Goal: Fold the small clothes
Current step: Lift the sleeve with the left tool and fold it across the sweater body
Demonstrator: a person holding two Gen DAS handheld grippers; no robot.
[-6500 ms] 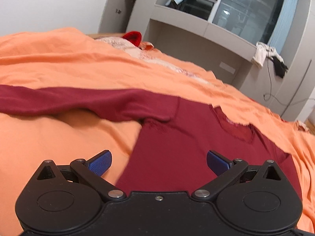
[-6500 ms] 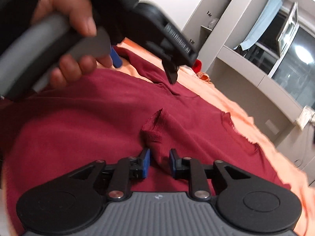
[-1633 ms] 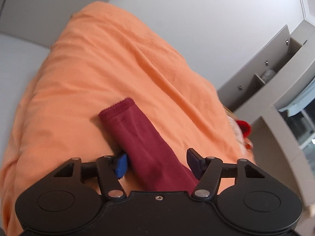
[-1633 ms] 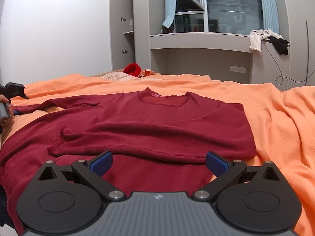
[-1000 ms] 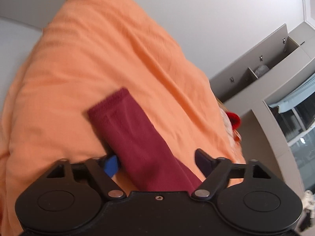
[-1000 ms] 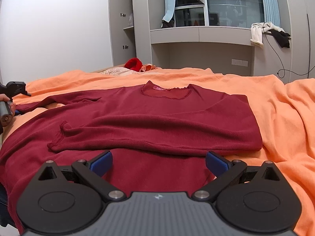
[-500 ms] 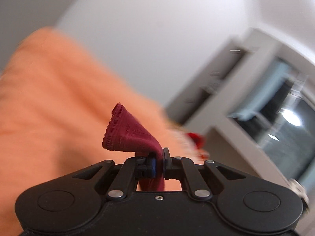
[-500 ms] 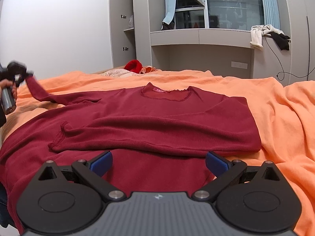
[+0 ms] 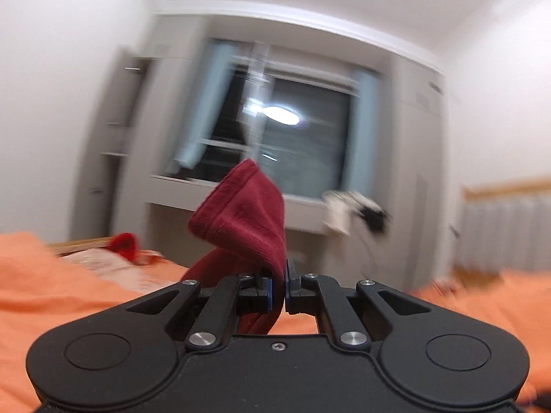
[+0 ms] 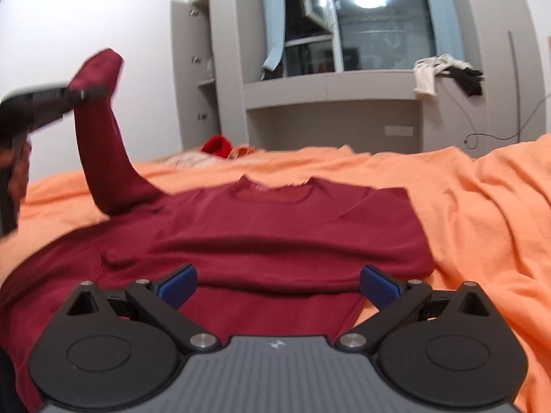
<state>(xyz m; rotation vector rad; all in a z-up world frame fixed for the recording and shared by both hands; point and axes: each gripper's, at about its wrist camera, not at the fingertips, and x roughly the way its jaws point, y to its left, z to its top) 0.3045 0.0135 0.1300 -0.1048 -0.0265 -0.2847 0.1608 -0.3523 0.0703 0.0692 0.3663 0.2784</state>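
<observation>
Dark red knit fills the left wrist view: the left claw (image 9: 279, 284) is clamped on the sleeve cuff (image 9: 241, 220), which stands up above the blue pads, with the blurred window (image 9: 296, 144) behind.

From the right wrist view, the right claw (image 10: 277, 284) hangs with its jaws wide apart, holding nothing, just over the sweater (image 10: 275, 237). That garment lies flat on the orange bedspread (image 10: 482, 206), its far sleeve (image 10: 103, 144) lifted well clear of the bed by the other tool at left.
</observation>
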